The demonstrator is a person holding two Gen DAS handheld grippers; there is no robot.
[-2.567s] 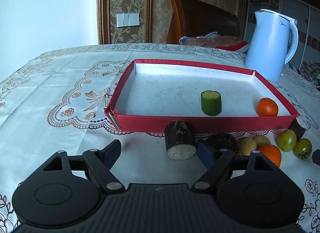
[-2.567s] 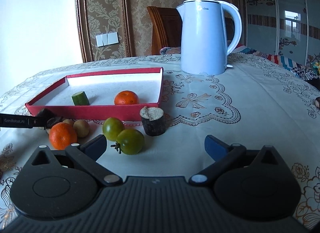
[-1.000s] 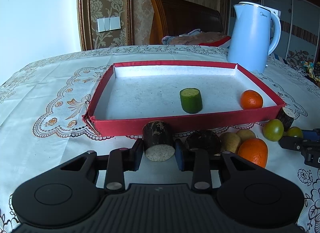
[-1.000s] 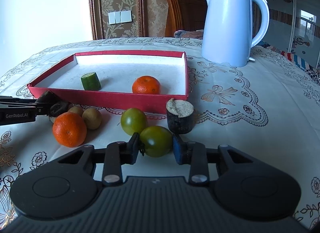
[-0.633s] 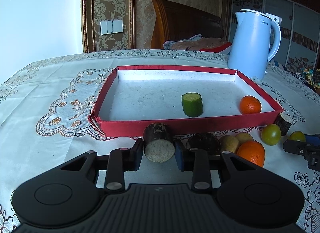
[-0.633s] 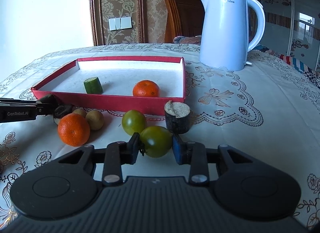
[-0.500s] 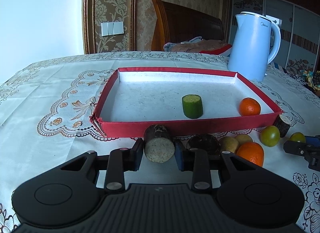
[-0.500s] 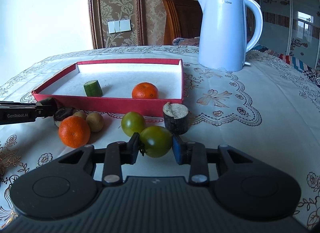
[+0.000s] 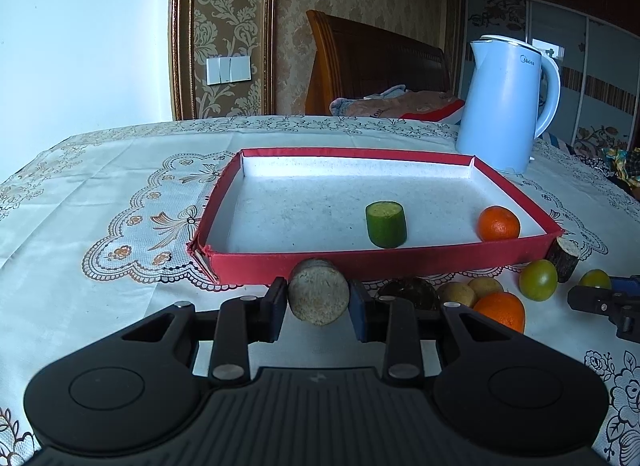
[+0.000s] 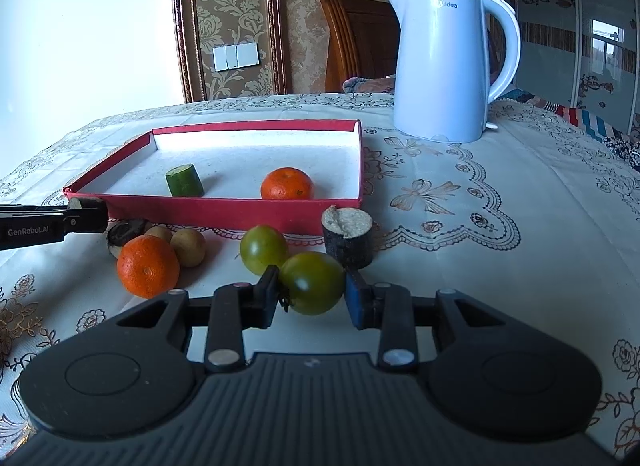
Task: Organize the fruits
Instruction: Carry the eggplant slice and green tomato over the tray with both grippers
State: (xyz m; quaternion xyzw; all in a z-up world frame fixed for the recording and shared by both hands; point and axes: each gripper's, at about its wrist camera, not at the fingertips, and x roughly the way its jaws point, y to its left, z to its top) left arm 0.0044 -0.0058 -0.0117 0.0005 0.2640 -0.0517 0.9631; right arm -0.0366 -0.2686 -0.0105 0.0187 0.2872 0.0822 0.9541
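Grippers both clamped: left gripper (image 9: 319,303) on dark-skinned cane chunk (image 9: 318,297), right gripper (image 10: 311,294) on green tomato (image 10: 312,282). Both sit just short of red tray (image 9: 380,261), at 6 o'clock of it. Tray holds cucumber pc (image 9: 386,224) w/ orange (image 9: 499,223) at 3 o'clock.

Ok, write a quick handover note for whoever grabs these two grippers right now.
Left tool: shut on the dark sugarcane piece, just before the red tray.
Right tool: shut on a green tomato.
Done: green cane piece and tangerine sit in the tray.
Left: place both held items; then the orange, other green tomato, two small brown fruits and two more dark cane pieces on the tablecloth.
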